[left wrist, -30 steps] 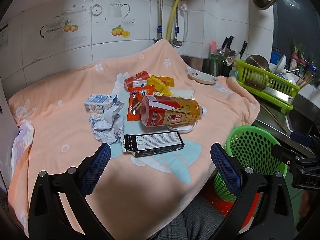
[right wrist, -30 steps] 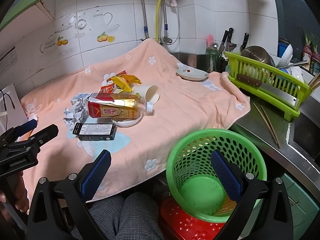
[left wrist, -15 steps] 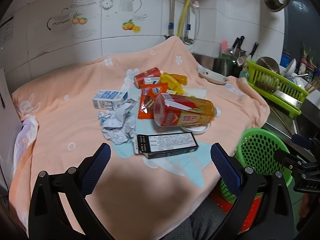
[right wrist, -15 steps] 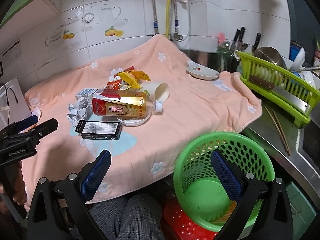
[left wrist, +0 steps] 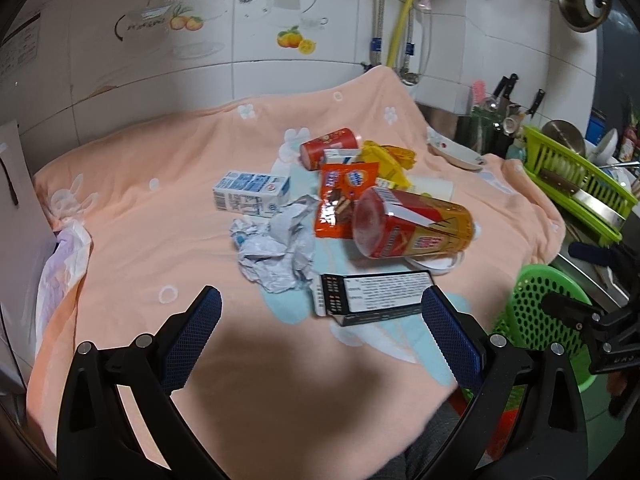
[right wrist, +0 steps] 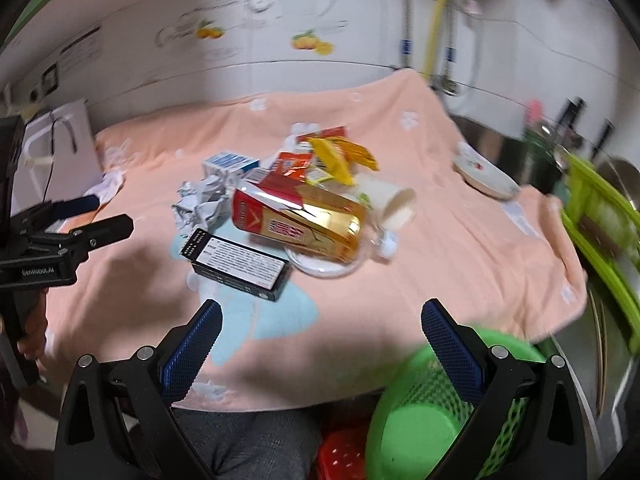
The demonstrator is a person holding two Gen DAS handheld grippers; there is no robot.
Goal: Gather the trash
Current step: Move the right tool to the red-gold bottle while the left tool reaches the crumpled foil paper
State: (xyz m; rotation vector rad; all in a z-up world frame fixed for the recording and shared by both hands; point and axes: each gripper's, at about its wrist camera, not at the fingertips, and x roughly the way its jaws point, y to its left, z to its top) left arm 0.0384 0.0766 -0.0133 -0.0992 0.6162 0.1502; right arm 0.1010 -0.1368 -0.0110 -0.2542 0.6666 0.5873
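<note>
A pile of trash lies mid-table on a peach cloth (left wrist: 160,208): a red-and-gold drink bottle (left wrist: 416,228) on its side, a black box (left wrist: 376,294), crumpled paper (left wrist: 276,252), a blue-white carton (left wrist: 250,196), an orange snack wrapper (left wrist: 340,196), a red can (left wrist: 328,150), yellow wrappers (left wrist: 386,160) and a white cup (right wrist: 390,200). My left gripper (left wrist: 320,336) is open and empty, just short of the black box. My right gripper (right wrist: 320,344) is open and empty, over the table's front edge above a green basket (right wrist: 424,420).
A white dish (left wrist: 458,154) sits at the cloth's back right. A lime dish rack (left wrist: 576,184) with tableware, knives and a metal counter stand to the right. A red stool (right wrist: 340,456) and a person's grey trouser leg (right wrist: 248,440) lie below the table edge. Tiled wall behind.
Both grippers have moved forward and left toward the trash pile; the right view has swung from the green basket onto the table and is blurred. Nothing was picked up.
</note>
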